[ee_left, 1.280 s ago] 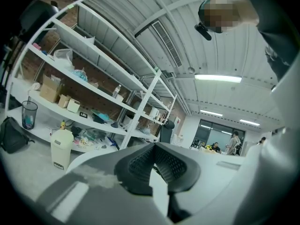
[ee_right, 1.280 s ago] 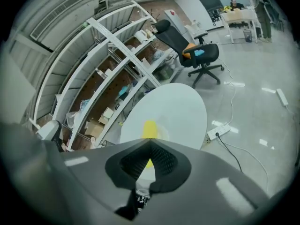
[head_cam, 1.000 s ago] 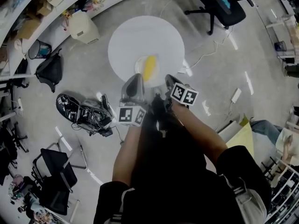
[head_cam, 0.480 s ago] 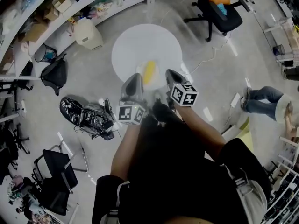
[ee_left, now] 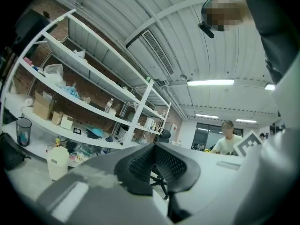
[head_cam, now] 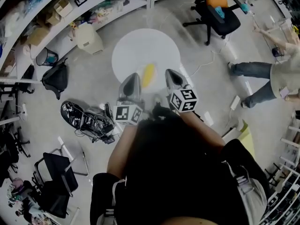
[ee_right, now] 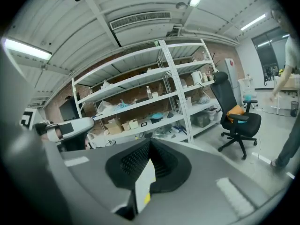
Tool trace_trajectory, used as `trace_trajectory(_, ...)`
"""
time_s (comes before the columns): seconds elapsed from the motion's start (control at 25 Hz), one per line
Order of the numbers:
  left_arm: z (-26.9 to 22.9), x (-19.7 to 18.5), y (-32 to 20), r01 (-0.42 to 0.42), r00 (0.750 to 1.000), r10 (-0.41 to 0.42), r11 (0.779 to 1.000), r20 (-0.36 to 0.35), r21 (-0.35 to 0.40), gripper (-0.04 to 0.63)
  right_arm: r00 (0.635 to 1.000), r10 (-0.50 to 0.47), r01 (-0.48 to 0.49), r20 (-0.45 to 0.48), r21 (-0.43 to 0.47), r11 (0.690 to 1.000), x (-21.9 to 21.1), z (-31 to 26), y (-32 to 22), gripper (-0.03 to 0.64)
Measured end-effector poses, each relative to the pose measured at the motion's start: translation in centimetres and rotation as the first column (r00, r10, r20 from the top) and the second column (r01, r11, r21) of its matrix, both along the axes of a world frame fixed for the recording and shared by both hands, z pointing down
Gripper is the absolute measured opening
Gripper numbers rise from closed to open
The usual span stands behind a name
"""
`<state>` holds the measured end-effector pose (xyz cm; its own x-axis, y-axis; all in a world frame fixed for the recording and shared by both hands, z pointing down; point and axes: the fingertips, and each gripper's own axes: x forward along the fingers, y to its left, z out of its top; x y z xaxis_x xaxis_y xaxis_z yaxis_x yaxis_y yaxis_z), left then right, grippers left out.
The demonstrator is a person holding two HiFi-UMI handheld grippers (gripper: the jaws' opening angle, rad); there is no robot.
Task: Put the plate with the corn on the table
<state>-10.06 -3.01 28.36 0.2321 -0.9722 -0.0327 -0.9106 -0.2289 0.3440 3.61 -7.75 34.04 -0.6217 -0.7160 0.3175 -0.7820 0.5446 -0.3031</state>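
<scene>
In the head view the corn (head_cam: 148, 75) lies on a pale plate (head_cam: 154, 82) over the near edge of the round white table (head_cam: 145, 50). The plate hangs between my two grippers. My left gripper (head_cam: 132, 77) is at its left rim and my right gripper (head_cam: 169, 73) at its right rim. In the right gripper view the jaws (ee_right: 150, 165) are shut on the plate's white rim (ee_right: 144, 182), with a bit of yellow corn (ee_right: 147, 198) showing. In the left gripper view the jaws (ee_left: 157, 165) are shut, and a thin pale strip runs between them.
A black office chair (head_cam: 216, 8) stands at the far right. White shelves (head_cam: 56, 8) curve round the back left, with a white bin (head_cam: 89, 39) below. A black bag (head_cam: 51, 76) and tangled gear (head_cam: 86, 116) lie on the floor. A person (head_cam: 276, 64) stands at the right.
The person at the right has walked further into view. Both grippers keep the plate at the table's near edge, having moved hardly at all.
</scene>
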Motion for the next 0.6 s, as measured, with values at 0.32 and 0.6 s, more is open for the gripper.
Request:
trace_trajectory(0.32, -0.2, 0.5, 0.1, -0.030, 0.999, 0.030, 1.000, 0.013, 0.007, 0.005, 0.999, -0.023, 0.021, 0.028, 0.071, 0.997, -0.3, -1.7, 0.4, 0.008)
trace_trajectory(0.6, 0.1, 0.8, 0.0, -0.064, 0.998, 0.064, 0.998, 0.029, 0.014, 0.005, 0.999, -0.020, 0.017, 0.029, 0.112, 0.994, -0.2, -2.5, -0.5, 0.008)
